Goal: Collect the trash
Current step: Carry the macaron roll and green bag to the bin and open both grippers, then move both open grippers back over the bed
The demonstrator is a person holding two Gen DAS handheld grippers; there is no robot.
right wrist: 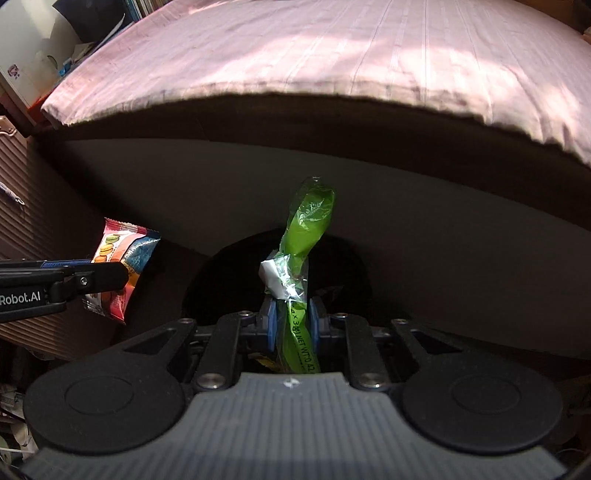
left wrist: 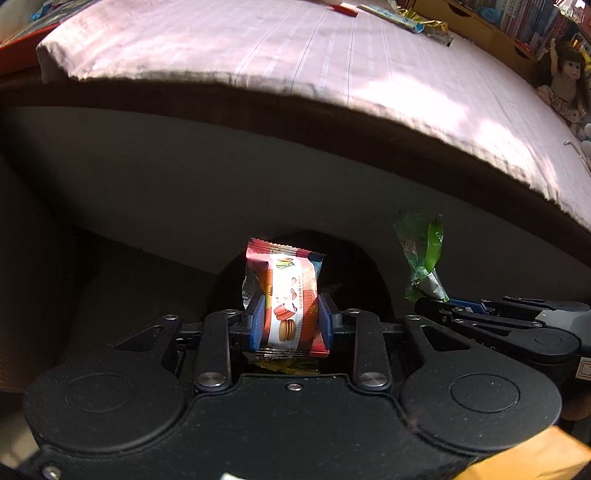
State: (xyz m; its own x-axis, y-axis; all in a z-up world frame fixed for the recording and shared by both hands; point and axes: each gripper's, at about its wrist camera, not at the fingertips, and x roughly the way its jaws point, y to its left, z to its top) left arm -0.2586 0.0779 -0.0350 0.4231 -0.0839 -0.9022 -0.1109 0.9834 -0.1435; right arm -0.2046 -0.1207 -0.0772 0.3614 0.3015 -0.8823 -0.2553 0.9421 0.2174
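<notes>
1. Left wrist view: bed [left wrist: 258,48] with a pink striped sheet fills the top; below its edge a dark frame band, then a grey side panel in shadow.
2. Far edge of the bed carries a few loose wrappers [left wrist: 410,18]; a doll [left wrist: 565,77] sits at the right edge near shelves.
3. Left gripper [left wrist: 290,317]: fingers closed narrow on a macaron snack packet [left wrist: 284,291], blue pads pressing both sides, packet upright and sticking out past the tips.
4. Behind the packet sits a dark round opening [left wrist: 354,266], contents too dark to tell.
5. Right gripper comes in at the right edge holding a crumpled green wrapper [left wrist: 423,254], near the packet but apart from it.
6. Right wrist view: same pink bed [right wrist: 295,55] on top, ribbed brown panel [right wrist: 33,221] at left.
7. Right gripper [right wrist: 293,321]: fingers nearly shut, clamped on the green wrapper [right wrist: 306,229], which stands up twisted above the tips.
8. Dark round opening [right wrist: 221,280] lies directly behind the wrapper.
9. Left gripper [right wrist: 127,275] enters at left, gripping the macaron snack packet [right wrist: 123,251].
</notes>
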